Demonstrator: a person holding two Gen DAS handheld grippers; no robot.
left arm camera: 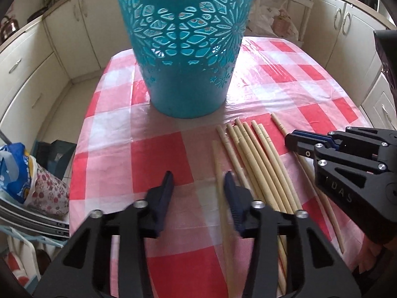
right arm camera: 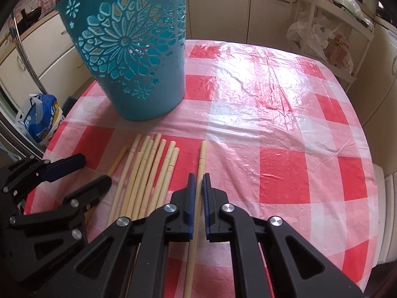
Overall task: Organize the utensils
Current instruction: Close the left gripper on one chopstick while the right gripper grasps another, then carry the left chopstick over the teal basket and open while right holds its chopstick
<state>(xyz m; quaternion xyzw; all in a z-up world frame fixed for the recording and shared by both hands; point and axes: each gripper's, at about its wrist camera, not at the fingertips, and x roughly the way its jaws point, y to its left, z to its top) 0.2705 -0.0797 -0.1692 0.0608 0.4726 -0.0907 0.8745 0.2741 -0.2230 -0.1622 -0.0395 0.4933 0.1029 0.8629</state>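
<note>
A tall teal cut-out basket (left arm camera: 188,49) (right arm camera: 129,57) stands on the red and white checked table. Several pale wooden chopsticks (left arm camera: 250,159) (right arm camera: 146,173) lie side by side in front of it. My right gripper (right arm camera: 199,177) (left arm camera: 291,139) is closed on a single chopstick (right arm camera: 201,156) that lies apart at the right of the bundle. My left gripper (left arm camera: 198,181) (right arm camera: 86,171) is open, low over the table, with the leftmost chopstick (left arm camera: 218,164) just inside its right finger.
The checked tablecloth (right arm camera: 285,129) has a shiny plastic cover. Cream cabinets (left arm camera: 29,74) ring the table. A blue plastic bag (right arm camera: 39,121) sits on the floor at the left. A white shelf with bags (right arm camera: 327,32) stands at the far right.
</note>
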